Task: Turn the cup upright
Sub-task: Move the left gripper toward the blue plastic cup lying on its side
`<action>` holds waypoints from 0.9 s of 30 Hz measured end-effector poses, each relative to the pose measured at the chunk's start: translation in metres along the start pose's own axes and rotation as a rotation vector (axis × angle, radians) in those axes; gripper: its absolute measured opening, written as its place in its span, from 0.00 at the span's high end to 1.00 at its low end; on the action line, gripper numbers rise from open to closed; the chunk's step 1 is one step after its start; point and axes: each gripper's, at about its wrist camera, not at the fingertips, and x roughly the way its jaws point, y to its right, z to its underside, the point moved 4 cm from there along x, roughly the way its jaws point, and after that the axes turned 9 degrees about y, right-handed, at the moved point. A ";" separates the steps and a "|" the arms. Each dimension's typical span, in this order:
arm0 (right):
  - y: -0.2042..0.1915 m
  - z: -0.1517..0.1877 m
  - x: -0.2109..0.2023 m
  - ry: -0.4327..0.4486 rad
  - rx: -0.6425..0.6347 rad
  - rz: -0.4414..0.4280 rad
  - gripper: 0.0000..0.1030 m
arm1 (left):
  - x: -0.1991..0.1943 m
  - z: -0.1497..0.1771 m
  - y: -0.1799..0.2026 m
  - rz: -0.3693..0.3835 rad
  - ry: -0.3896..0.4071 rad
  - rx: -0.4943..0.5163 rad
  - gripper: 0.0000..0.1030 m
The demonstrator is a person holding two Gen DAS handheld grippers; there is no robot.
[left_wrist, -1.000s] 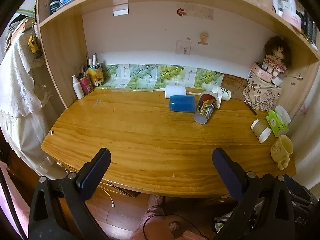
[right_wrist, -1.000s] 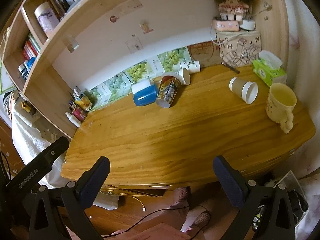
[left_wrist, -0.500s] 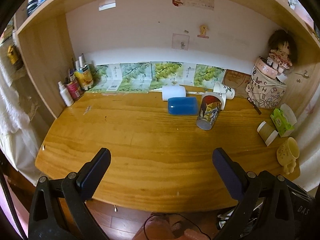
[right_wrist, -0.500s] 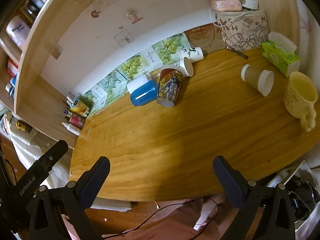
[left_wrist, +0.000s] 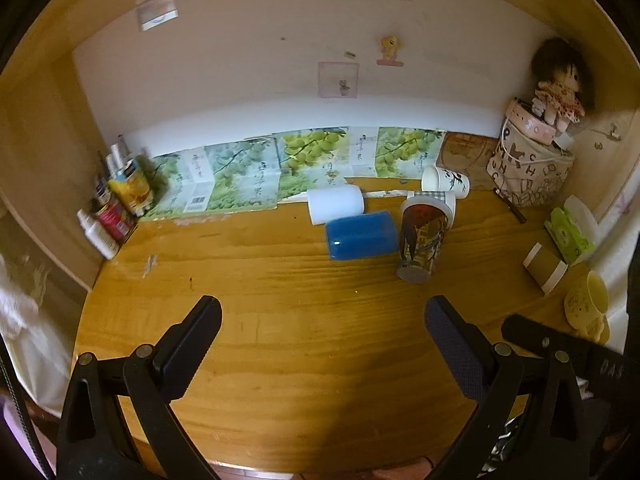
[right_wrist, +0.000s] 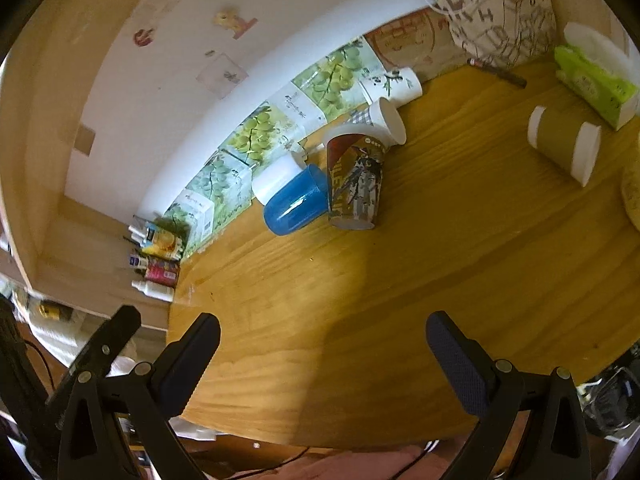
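Printed paper cup [right_wrist: 354, 184] upside down on the wooden desk [right_wrist: 400, 300], blue cup [right_wrist: 294, 204] lying touching its left side, white cup [right_wrist: 276, 178] behind that, brown-sleeved cup [right_wrist: 564, 148] lying well right, right gripper [right_wrist: 322, 344] wide apart over the near desk edge.

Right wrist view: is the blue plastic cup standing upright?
No, the blue plastic cup lies on its side on the wooden desk, beside the printed paper cup.
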 end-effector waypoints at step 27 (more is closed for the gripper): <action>0.025 -0.037 0.089 -0.054 0.231 0.083 0.00 | 0.114 -0.043 0.028 0.202 -0.096 0.524 0.01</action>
